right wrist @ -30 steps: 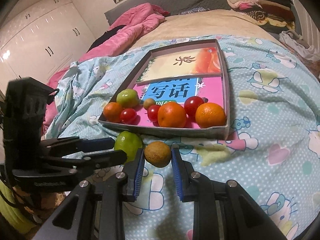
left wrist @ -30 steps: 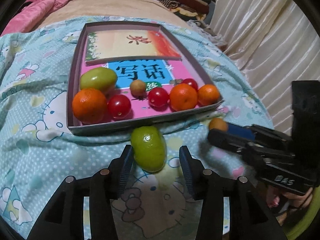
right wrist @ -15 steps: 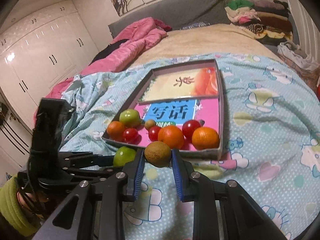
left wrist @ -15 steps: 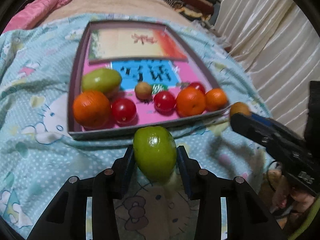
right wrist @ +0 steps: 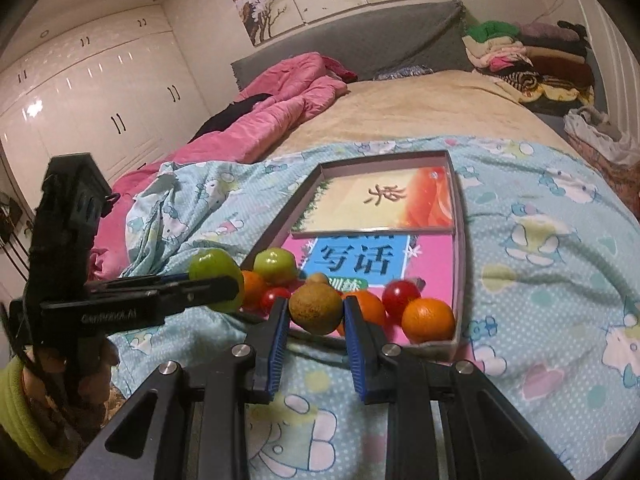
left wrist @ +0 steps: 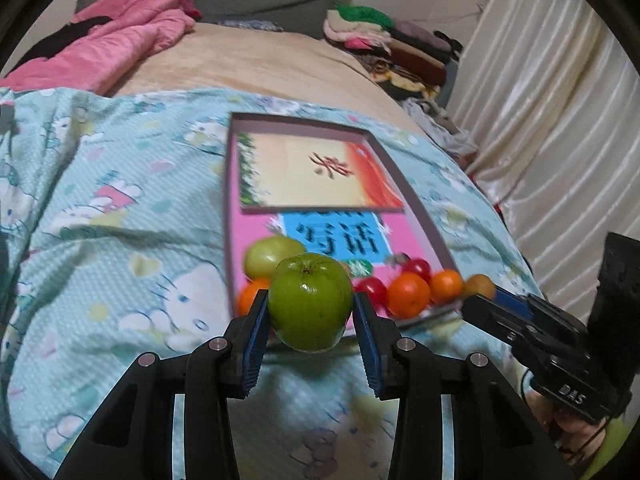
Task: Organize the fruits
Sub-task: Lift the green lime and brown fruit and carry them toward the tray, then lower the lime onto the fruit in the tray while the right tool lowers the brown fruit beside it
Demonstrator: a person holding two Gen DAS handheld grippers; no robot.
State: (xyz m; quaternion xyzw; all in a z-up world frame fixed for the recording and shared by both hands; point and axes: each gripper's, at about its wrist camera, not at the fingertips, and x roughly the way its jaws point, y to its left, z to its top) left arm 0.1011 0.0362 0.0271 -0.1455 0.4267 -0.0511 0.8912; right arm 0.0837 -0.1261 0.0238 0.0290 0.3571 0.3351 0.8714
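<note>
**Two fruits held above the near edge of the tray**

Left gripper (left wrist: 310, 322): fingers (left wrist: 256, 336) clamped on a green apple (left wrist: 310, 302), blue pads pressed to both its sides, stem end up, clear of the bed's blue cartoon-print sheet (left wrist: 100, 240). Seen from the right wrist view too, same green apple (right wrist: 214, 270) at the tip of the left gripper (right wrist: 230, 294), just left of the tray.

Right gripper (right wrist: 316, 322): fingers (right wrist: 278, 332) closed narrow on a small brown fruit (right wrist: 316, 308), pads touching each flank, held off the sheet just in front of the tray's near wall. In the left wrist view, that brown fruit (left wrist: 480, 286) at the end of the right gripper (left wrist: 486, 304), beside the tray's near right corner.

Shallow cardboard tray (right wrist: 460, 240) flat on the bed, lined with a pink-and-blue printed book and a second, orange-and-cream one at the far end. Along the near end, in a loose row: a second green fruit (right wrist: 274, 266), oranges (right wrist: 428, 320), red cherry tomatoes (right wrist: 400, 296), another small brown fruit (right wrist: 318, 279), partly hidden behind the held one.

Beyond: pink quilt (right wrist: 288, 96), beige blanket, folded clothes (right wrist: 520, 52) by the headboard, white wardrobe (right wrist: 100, 100) at the left.
</note>
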